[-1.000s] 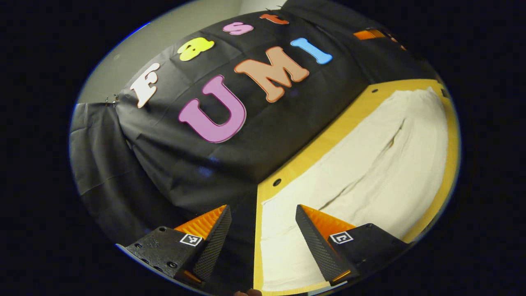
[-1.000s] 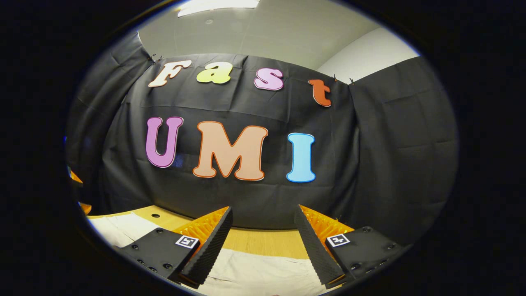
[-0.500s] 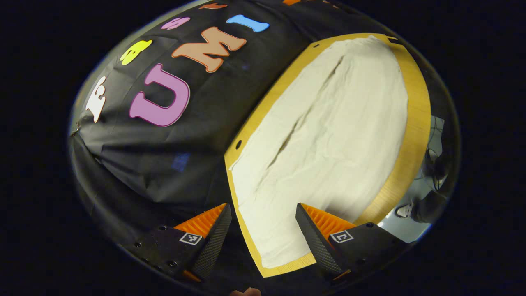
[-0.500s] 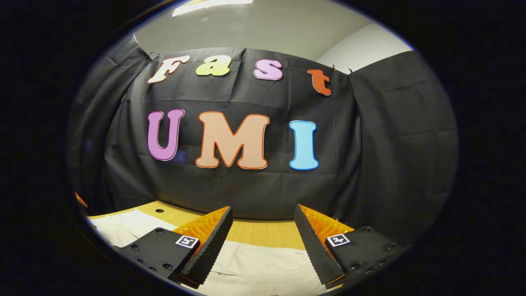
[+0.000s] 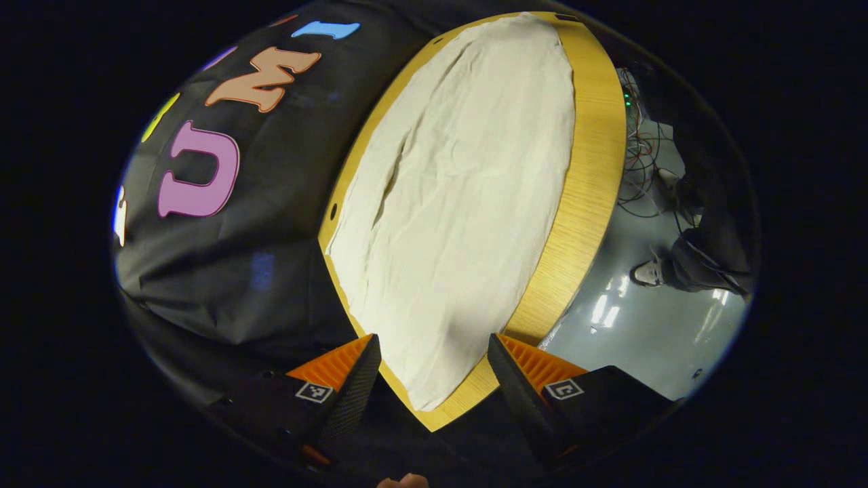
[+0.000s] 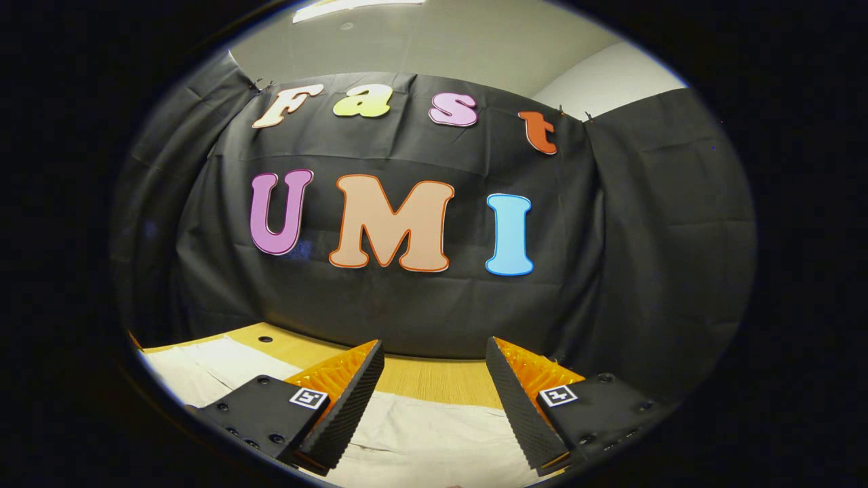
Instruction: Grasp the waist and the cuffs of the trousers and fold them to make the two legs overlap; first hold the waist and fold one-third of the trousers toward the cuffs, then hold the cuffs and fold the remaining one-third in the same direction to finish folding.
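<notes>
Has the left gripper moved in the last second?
Yes. The left gripper has swung away from the wall; the table and trousers now sit centred.

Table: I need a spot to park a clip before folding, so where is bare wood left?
The trousers cover most of the table. Bare wood is a strip along the edge toward the floor, a narrower strip by the black cloth wall, and the near corner between the left gripper's open jaws.
</notes>
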{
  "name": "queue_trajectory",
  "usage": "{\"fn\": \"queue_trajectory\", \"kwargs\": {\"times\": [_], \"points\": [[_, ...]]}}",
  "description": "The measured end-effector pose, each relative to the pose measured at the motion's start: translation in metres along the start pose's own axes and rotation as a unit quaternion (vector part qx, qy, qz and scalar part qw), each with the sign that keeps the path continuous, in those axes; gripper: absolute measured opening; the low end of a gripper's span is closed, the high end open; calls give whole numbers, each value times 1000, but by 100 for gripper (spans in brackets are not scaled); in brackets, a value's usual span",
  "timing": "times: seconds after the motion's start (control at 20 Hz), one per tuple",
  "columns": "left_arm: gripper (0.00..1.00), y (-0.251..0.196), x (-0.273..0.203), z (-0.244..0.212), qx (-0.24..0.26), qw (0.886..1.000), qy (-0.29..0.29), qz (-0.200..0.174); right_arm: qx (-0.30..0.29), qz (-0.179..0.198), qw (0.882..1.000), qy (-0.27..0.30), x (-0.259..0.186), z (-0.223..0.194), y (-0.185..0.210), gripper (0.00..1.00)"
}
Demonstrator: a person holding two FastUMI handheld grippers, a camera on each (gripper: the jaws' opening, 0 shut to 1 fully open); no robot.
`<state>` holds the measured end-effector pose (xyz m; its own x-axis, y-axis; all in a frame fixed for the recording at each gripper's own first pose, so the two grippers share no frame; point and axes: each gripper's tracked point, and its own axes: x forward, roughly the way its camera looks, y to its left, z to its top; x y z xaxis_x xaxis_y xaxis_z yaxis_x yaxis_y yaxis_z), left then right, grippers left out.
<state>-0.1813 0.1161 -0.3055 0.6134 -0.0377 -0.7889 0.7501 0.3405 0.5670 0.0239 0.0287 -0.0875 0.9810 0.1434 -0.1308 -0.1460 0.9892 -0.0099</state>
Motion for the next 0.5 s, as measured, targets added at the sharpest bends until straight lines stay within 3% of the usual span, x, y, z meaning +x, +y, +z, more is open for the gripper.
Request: {"fn": "queue_trajectory", "kwargs": {"times": [0.5], "points": [[91, 1, 30, 4, 64, 997, 14, -46, -13, -23, 1000, 7, 0, -2, -22, 97]]}}
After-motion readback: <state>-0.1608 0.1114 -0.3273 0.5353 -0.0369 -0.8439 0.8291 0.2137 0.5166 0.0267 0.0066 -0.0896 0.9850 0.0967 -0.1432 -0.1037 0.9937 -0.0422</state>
